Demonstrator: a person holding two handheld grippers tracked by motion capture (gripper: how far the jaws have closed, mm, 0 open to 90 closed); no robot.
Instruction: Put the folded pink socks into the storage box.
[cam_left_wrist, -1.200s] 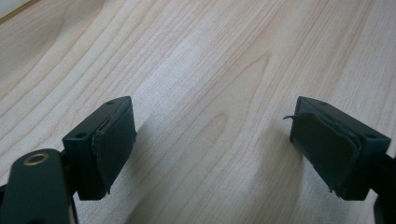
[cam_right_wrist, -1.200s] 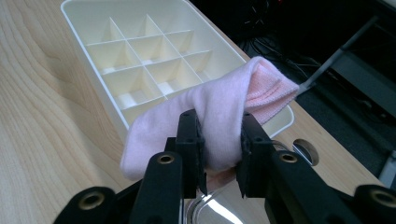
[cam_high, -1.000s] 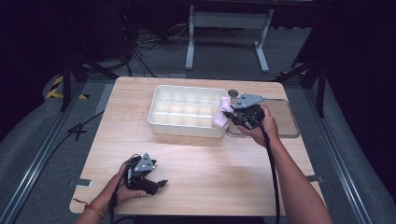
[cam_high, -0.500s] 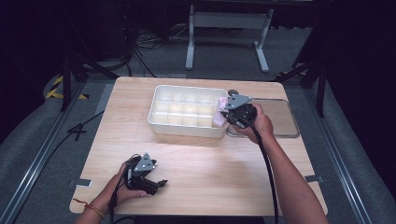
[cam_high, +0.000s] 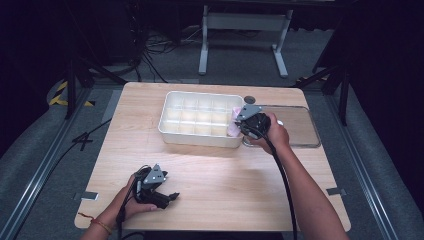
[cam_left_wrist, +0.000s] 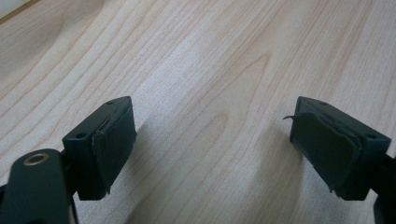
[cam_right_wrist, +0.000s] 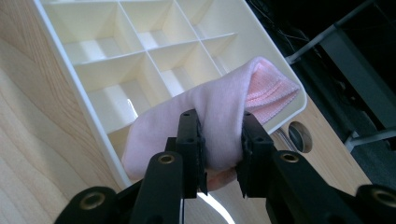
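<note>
Wooden table (cam_high: 210, 175); pink sock (cam_right_wrist: 210, 121) pinched between right gripper (cam_right_wrist: 219, 140) fingers (cam_right_wrist: 191, 135), over tray (cam_right_wrist: 70, 84) corner.

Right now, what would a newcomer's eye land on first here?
The pink cloth, pinched in the jaws of the right gripper over the right end of the white divided tray, whose visible compartments look empty. Then the left gripper, jaws open on bare wood at the table's near left.

One white divided tray (cam_high: 200, 134) sits toward the desk's (cam_high: 225, 190) far edge, with ten compartments in two rows of five. One pink sock (cam_right_wrist: 219, 116) hangs over its right end. One clear lid (cam_high: 300, 127) lies by the right edge. Two grippers: left gripper (cam_high: 167, 197), right gripper (cam_high: 239, 126).
</note>
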